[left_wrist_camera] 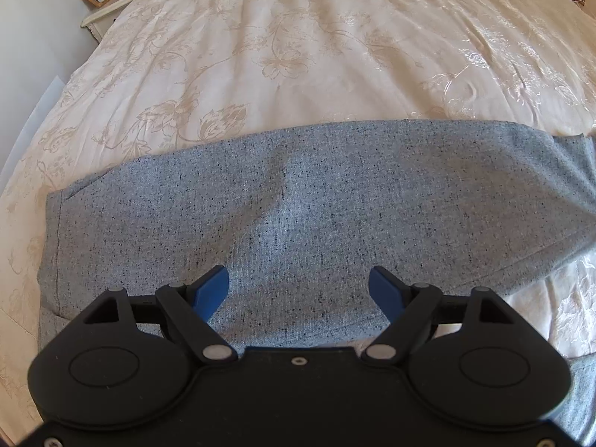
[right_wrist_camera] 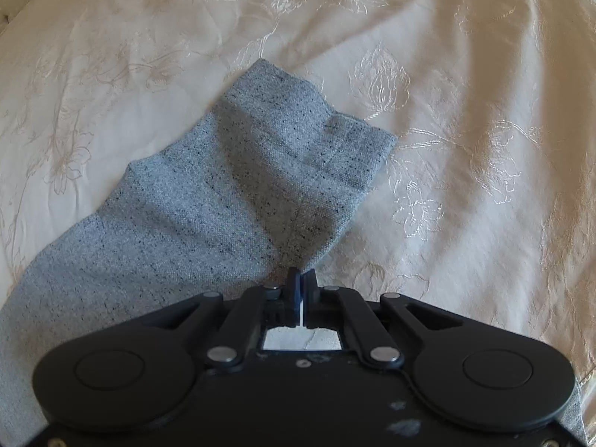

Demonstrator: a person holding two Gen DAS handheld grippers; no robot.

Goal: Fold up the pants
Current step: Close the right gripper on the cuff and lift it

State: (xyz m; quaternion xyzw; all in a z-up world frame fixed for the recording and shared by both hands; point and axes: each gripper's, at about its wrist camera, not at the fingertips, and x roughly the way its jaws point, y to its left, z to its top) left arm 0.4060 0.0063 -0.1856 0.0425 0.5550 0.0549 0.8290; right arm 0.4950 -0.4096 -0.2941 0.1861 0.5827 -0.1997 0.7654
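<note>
Bright daylight, sheen glaring on the bedspread [left_wrist_camera: 484, 56], soft shadows across the pants [right_wrist_camera: 238, 171], fisheye-bent dark corners.

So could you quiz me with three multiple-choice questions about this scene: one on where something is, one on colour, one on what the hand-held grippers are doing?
1. Where do the pants lie?
A. on a cream flowered bedspread
B. on a wooden floor
C. on a chair

2. What colour are they?
A. black
B. speckled grey
C. red

3. How do the jaws stand?
A. both wide open
B. both closed
C. left hand-held gripper open, right hand-held gripper closed at the cloth's edge

Answers: 1 A, embroidered bedding surrounds them. 2 B, grey fabric with dark flecks. 3 C, left fingers stand apart over the cloth, right ones meet.
</note>
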